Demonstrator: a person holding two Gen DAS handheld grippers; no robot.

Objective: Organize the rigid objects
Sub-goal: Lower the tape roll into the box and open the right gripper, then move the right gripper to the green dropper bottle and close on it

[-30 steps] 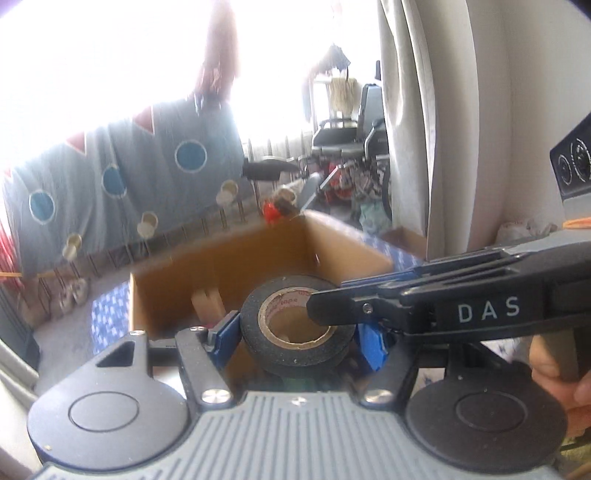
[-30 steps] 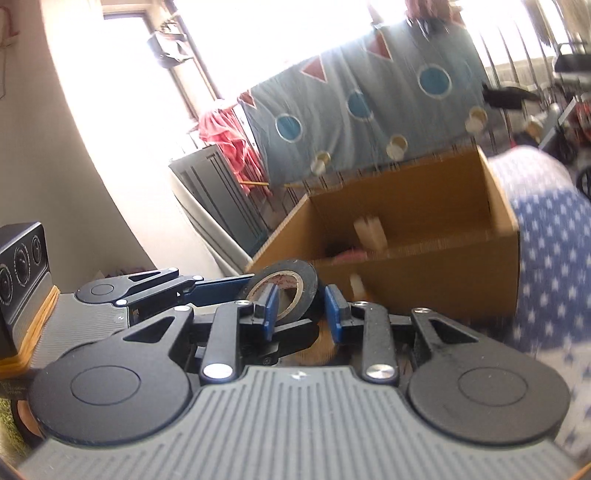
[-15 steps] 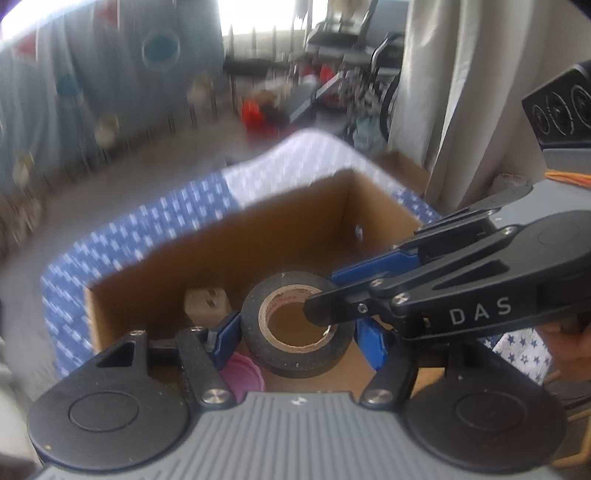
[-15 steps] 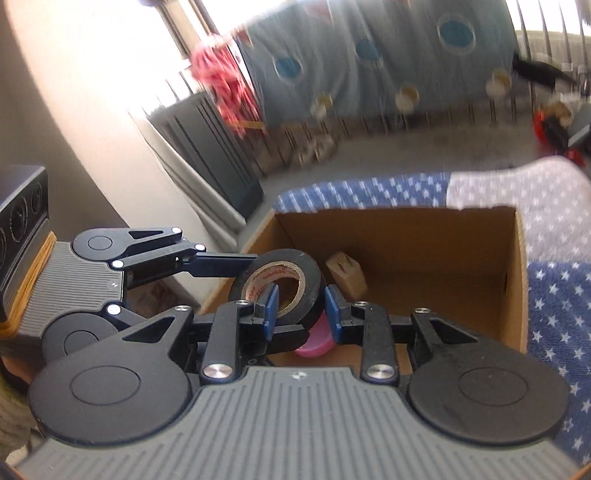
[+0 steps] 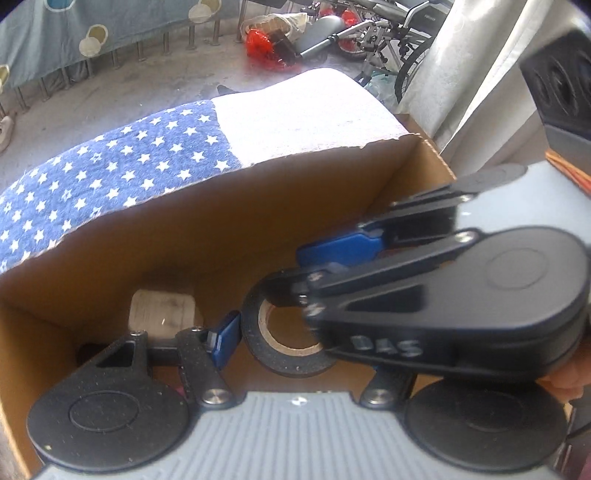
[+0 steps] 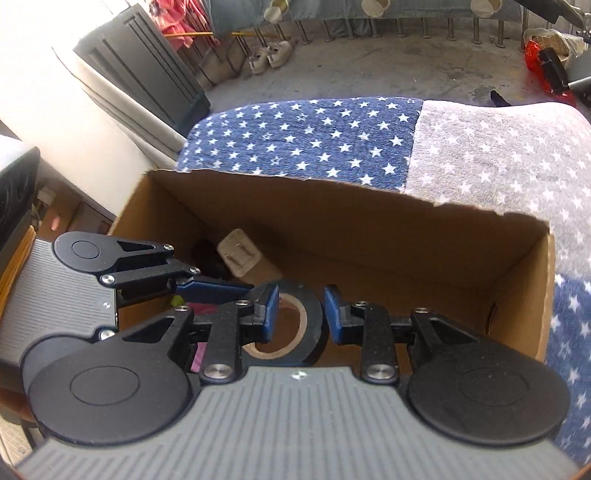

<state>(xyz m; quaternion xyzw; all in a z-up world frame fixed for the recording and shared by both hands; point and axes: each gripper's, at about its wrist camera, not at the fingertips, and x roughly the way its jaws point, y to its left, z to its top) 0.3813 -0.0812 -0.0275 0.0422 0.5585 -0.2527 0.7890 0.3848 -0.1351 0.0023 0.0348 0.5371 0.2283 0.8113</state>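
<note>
Item: black tape roll (image 6: 306, 328), over our open cardboard box (image 6: 369, 236). We clamp the left gripper (image 5: 291, 332) jaws across its outside. Our right gripper (image 6: 300, 314) jaws pinch its wall.

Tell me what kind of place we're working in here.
Probably a home's balcony or covered porch: bare concrete floor, a blanket hung over a railing, shoes by the wall and a wheelchair parked nearby. The box sits on a star-print cloth.
</note>
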